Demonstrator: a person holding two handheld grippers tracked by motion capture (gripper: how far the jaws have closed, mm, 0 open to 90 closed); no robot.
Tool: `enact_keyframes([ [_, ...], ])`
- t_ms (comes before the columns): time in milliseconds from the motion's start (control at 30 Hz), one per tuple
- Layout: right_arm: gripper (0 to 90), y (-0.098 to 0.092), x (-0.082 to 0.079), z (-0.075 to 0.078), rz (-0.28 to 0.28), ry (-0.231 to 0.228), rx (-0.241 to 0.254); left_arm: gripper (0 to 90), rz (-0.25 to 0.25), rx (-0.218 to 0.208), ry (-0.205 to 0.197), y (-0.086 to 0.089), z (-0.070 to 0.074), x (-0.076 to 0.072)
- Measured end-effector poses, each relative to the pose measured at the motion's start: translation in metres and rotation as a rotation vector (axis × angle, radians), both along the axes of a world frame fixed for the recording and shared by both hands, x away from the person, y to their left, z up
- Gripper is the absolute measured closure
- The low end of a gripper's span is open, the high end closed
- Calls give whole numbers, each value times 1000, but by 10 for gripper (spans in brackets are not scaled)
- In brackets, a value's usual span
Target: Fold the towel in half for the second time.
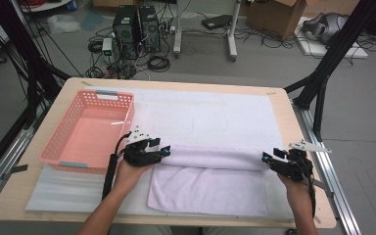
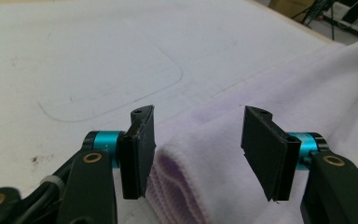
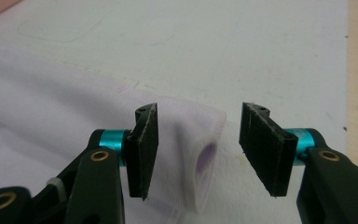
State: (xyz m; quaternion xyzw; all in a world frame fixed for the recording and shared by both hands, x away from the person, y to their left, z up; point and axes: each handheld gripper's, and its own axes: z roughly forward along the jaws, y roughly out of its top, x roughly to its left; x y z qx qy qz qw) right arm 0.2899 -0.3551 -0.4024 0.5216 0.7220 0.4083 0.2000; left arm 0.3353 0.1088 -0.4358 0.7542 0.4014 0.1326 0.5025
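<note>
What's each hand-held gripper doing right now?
Left hand-held gripper: open, straddling the folded lilac terry towel.
Right hand-held gripper: open, towel corner between jaws.

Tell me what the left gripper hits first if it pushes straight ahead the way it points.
Probably the folded edge of the towel, which lies between the left gripper's open jaws; beyond it is white mat. Depth is uncertain.
</note>
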Motion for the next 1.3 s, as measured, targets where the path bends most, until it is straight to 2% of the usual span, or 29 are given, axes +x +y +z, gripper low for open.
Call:
enact_keyframes([
  [33,492,1,6,-2,15,16,8,472,-4,2,26,0,-3,2],
  [67,539,3,9,-3,21,34,9,533,-14,7,50,-1,-6,3],
  [100,660,5,12,-6,35,56,-7,658,-29,15,52,-1,-6,2],
  [133,758,6,12,-7,54,59,-13,786,-34,32,39,-1,-5,0],
  [200,829,8,7,-10,78,53,-21,841,-49,22,3,-1,-1,-5],
  [333,837,7,-9,-9,84,10,-4,846,-59,-45,-26,5,3,-19],
  [433,838,6,-26,-6,100,-22,13,846,-73,-47,-50,11,3,-35],
  [567,837,8,-47,-5,111,-56,4,843,-100,-49,-90,15,5,-52],
  [767,837,9,-69,-9,110,-55,-2,842,-116,-55,-138,18,4,-70],
  [833,837,9,-77,-9,116,-65,-14,842,-120,-49,-135,20,2,-75],
  [967,837,7,-91,-10,121,-72,3,838,-118,-67,-124,25,-3,-86],
  [1167,837,9,-105,-16,144,-52,-3,823,-119,-80,-107,30,-6,-102],
  [1300,837,9,-113,-16,151,-45,-10,776,-114,-98,-94,37,-5,-109],
])
